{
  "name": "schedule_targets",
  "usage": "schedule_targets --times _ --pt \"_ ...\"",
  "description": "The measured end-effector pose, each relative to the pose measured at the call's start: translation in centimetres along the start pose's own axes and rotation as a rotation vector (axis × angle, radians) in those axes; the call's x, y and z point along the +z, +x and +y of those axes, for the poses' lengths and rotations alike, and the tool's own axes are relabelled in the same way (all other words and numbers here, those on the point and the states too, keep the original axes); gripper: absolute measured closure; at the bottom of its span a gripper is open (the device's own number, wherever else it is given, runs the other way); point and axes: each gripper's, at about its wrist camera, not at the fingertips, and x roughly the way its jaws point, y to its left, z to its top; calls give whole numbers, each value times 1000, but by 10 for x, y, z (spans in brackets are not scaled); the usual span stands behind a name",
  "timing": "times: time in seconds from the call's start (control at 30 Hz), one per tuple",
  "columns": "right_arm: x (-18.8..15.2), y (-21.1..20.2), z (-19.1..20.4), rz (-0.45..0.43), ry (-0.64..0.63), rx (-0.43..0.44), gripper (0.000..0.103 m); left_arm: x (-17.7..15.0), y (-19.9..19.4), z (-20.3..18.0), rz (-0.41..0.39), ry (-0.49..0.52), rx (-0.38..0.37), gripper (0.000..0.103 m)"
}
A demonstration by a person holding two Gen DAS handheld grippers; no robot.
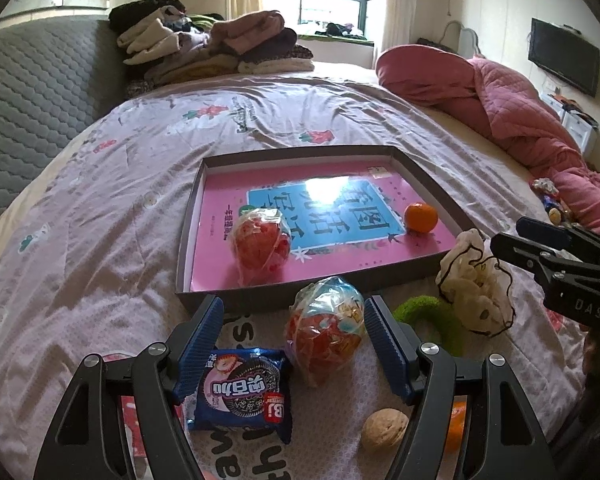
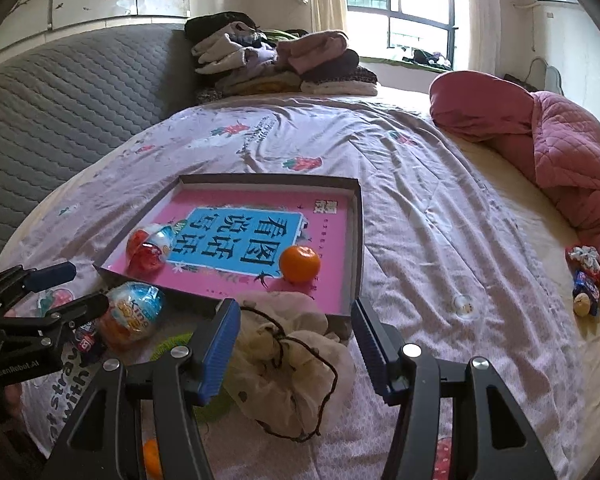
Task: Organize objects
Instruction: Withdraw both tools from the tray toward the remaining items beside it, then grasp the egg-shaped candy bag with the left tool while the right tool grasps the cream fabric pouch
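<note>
Bed point(image 1: 100, 208) with a pale floral cover is seen carrying a shallow cardboard tray point(image 1: 432, 184) lined with a pink book cover point(image 1: 228, 184). Inside the tray, one wrapped toy egg point(image 1: 260, 240) is found near the front left and a small orange point(image 1: 421, 217) near the right wall, well apart from each other. Left hand-held gripper point(image 1: 294, 342) is held with its blue pads spread wide apart; a second wrapped toy egg point(image 1: 326, 334) lies on the bed between them, close to the right pad, with contact not determinable. A blue biscuit packet point(image 1: 240, 392) and a walnut point(image 1: 384, 432) are noted just in front of the tray, nearer the camera. Right hand-held gripper point(image 2: 296, 344) is likewise spread open, with a cream drawstring pouch point(image 2: 292, 360) lying between its pads, touching or nearly touching the left one. A green fuzzy item point(image 1: 432, 316) is partly hidden under the pouch. A stack of folded clothes point(image 2: 284, 60) and a pink quilt point(image 2: 560, 148) are recorded at the far end of the bed.
</note>
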Motion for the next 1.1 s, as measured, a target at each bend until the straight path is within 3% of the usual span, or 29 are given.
schedule_targets --times 1.1 --pt "-21 19 -10 118 25 -28 46 -13 23 -11 55 41 2 29"
